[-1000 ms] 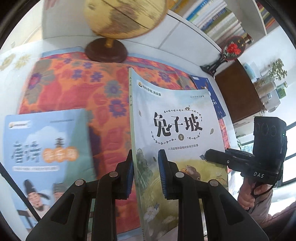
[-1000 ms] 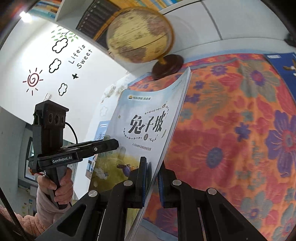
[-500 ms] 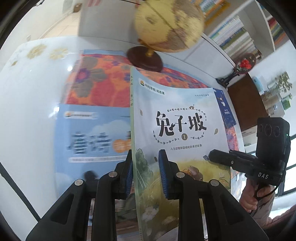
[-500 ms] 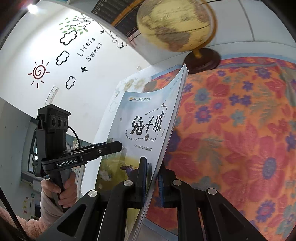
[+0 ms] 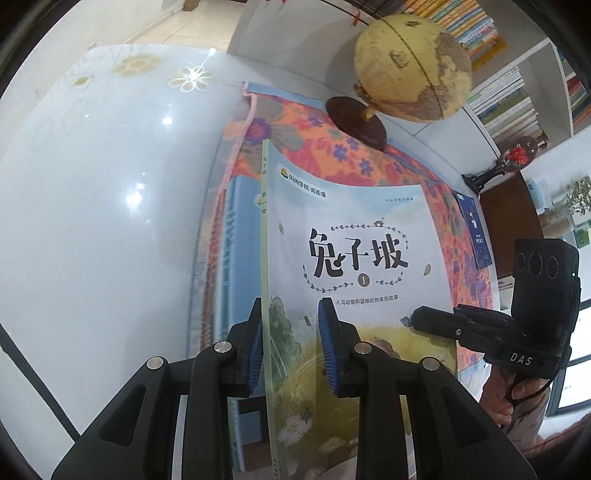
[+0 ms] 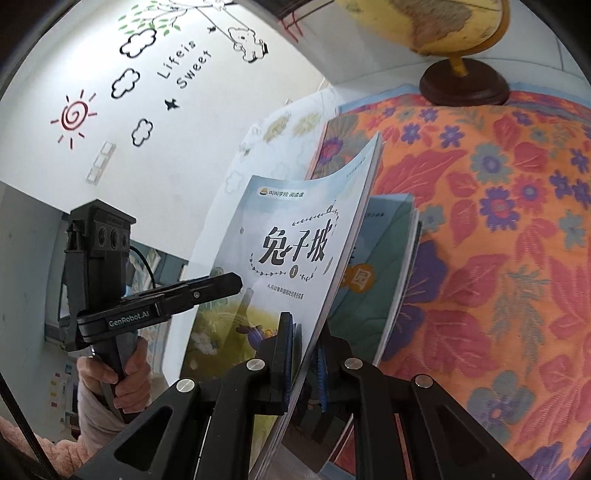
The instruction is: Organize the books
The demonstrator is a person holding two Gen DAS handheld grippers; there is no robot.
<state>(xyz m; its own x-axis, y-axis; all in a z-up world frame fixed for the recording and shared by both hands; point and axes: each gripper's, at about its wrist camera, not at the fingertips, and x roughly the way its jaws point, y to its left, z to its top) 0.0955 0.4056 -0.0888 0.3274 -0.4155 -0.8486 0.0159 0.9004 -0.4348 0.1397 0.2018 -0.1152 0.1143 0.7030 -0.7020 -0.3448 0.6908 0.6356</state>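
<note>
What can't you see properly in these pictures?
- Blue book, left wrist view: blurred, mostly behind the rabbit book.
- Same book, right wrist view: its title is covered by the rabbit book.
- Globe, right wrist view: top cut off by the picture's edge.

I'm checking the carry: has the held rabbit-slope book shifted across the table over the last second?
Yes. The book moved left over the floral cloth, away from the globe's base, and now hangs above the blue book.
</note>
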